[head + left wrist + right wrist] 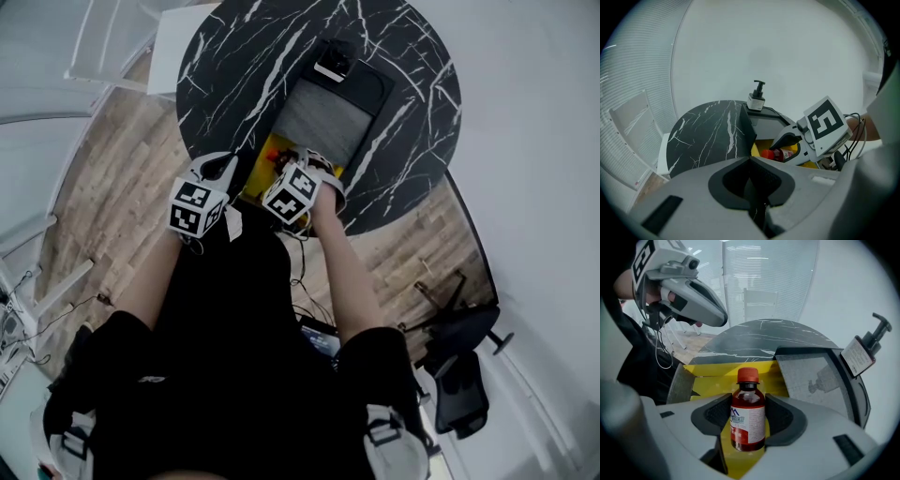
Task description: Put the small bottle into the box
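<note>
Right gripper (pixel 748 425) has its fingers (pixel 786 417) clamped on the small bottle (pixel 747 401), which hangs upright over the yellow floor of the box (pixel 710 376) on the counter (pixel 754 336). I judge it light, rigid and smooth-walled, with liquid inside, so likely slippery. The best hold is mid-body on the label, below the red cap. Left gripper (pixel 751 185) has its fingers closed on nothing.

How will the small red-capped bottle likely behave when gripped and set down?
Probably rigid: the small bottle shows no dent between the right gripper's pads. Tall and narrow, it may tip when released. Being round, it could then roll.
</note>
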A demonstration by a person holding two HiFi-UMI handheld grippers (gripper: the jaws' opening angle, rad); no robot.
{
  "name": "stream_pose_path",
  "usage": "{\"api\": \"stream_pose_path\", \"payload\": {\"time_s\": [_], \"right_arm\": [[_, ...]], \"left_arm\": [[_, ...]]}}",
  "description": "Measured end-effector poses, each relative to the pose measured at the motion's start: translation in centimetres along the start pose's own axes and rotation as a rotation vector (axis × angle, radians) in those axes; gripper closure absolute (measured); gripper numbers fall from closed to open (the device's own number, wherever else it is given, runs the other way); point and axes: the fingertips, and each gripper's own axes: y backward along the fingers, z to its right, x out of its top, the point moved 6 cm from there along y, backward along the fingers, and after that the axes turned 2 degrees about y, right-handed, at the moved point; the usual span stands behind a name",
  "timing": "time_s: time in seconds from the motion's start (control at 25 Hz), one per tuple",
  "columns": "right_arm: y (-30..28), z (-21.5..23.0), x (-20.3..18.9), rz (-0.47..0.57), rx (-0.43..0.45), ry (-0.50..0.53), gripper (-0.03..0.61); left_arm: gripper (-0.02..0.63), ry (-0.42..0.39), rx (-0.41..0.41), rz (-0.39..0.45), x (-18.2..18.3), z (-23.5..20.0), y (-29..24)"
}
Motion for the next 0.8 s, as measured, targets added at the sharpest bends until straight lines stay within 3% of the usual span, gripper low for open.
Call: {"api": "stream_pose_path", "payload": {"time_s": [0.8], "right_arm": [[-0.8, -0.32, -0.27, -0.022, -0.002, -0.012, 0.366]], "left_arm": [[0.614, 0.008, -0.021, -0.026, -0.43, 0.3, -0.97]]}}
